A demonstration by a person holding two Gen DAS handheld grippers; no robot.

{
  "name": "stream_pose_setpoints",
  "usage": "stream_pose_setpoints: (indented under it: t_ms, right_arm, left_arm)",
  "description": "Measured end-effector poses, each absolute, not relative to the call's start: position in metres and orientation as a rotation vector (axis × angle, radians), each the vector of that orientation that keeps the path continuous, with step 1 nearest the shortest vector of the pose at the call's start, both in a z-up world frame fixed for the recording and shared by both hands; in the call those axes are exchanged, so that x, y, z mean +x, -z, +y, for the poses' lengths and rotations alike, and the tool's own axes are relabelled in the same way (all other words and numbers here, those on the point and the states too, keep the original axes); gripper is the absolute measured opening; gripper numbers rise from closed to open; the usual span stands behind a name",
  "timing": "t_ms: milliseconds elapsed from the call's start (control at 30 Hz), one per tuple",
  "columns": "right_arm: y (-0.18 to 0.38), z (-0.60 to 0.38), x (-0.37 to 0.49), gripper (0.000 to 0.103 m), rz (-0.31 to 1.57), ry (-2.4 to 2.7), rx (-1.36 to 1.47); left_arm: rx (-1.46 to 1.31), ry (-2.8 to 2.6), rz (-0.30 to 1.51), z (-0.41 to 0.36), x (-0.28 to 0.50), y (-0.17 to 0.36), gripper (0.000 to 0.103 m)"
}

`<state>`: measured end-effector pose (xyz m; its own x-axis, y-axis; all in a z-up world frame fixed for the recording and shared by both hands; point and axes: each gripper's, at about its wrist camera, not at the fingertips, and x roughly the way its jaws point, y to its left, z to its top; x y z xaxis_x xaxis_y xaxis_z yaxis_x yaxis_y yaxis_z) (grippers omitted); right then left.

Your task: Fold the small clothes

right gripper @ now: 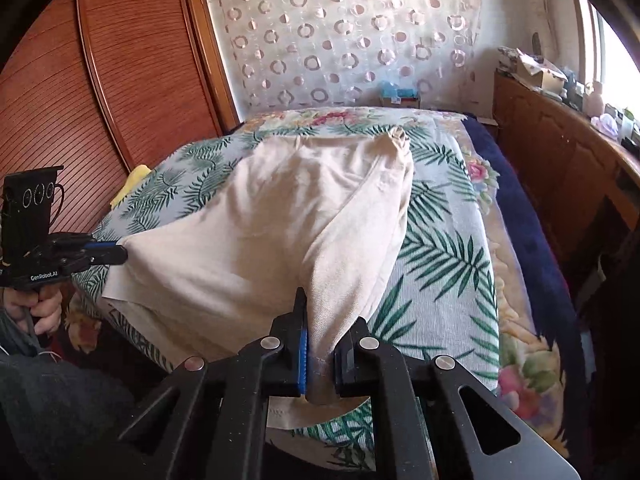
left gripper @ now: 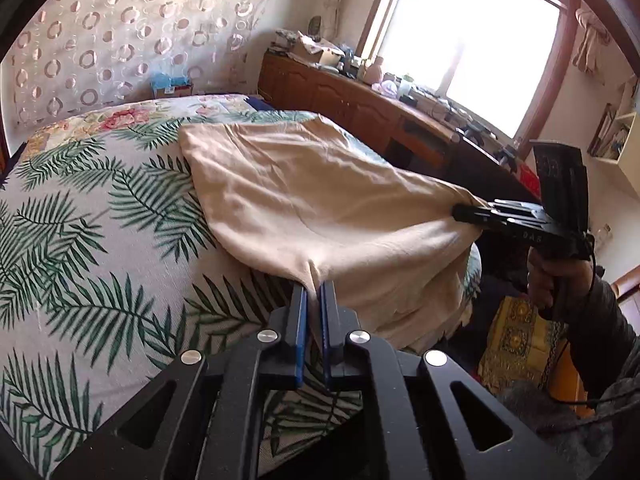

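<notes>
Both clamped on beige garment (left gripper: 304, 200): left gripper (left gripper: 314, 292) at 6 o'clock edge, right gripper (right gripper: 320, 312) likewise; thin pinches may slip when lifted, far end dragging on bedspread (left gripper: 100, 220).

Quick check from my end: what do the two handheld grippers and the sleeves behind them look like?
Both grippers, left gripper and right gripper, are black with blue finger pads and silver round bolts. The left one carries white lettering and three circles on its upright block. Dark padded sleeve, thin black cable.

I see a bright window (left gripper: 468, 48) at upper right, washing out the glass. Below it runs a cluttered wooden cabinet (left gripper: 340, 96). A ring-patterned curtain (right gripper: 344, 40) covers the far wall, and a slatted wardrobe (right gripper: 80, 92) fills my upper left. The bed (left gripper: 80, 216) takes the middle.
</notes>
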<state>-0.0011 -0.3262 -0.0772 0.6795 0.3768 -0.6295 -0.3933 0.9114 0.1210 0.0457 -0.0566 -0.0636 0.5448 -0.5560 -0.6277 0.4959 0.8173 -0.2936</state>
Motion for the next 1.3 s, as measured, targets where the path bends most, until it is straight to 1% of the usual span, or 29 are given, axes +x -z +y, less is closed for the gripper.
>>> stream_pose_setpoints:
  t_ms: [167,433,700,967,1033,1067,1100,1133,1167,1200,1233,1300]
  right_arm:
    - [0.057,-0.326,0.013,0.008,0.644,-0.444,-0.033]
    - [0.026,-0.318,0.079,0.008,0.561,-0.424,-0.045]
    - [0.042,-0.300,0.176,0.009,0.621,-0.401,-0.051]
    - [0.046,-0.291,0.210,0.009,0.656,-0.415,-0.065]
    - [0.047,-0.292,0.216,0.014,0.672,-0.404,-0.071]
    - [0.047,-0.293,0.216,0.019,0.674,-0.391,-0.079]
    - [0.045,-0.293,0.217,0.030,0.670,-0.382,-0.084]
    - [0.043,-0.294,0.217,0.036,0.664,-0.369,-0.088]
    - [0.040,-0.294,0.216,0.044,0.658,-0.355,-0.092]
    - [0.037,-0.295,0.213,0.046,0.650,-0.344,-0.095]
    - [0.033,-0.296,0.209,0.047,0.640,-0.340,-0.098]
    - [0.029,-0.300,0.200,0.048,0.622,-0.343,-0.109]
  left_arm:
    - [-0.107,0.605,0.716,-0.049,0.065,0.044,0.007]
    - [-0.124,0.554,0.672,-0.038,0.141,0.022,0.007]
    - [-0.107,0.471,0.705,-0.038,0.220,0.029,0.007]
    - [-0.098,0.420,0.743,-0.031,0.256,0.048,0.007]
    - [-0.088,0.417,0.747,-0.033,0.255,0.049,0.007]
    - [-0.084,0.418,0.746,-0.033,0.254,0.049,0.007]
    - [-0.077,0.422,0.750,-0.034,0.253,0.050,0.007]
    - [-0.069,0.430,0.757,-0.034,0.251,0.051,0.015]
    - [-0.062,0.442,0.760,-0.035,0.249,0.051,0.023]
    - [-0.056,0.447,0.760,-0.035,0.244,0.052,0.043]
    - [-0.050,0.450,0.758,-0.034,0.240,0.053,0.053]
    - [-0.039,0.463,0.770,-0.034,0.231,0.056,0.061]
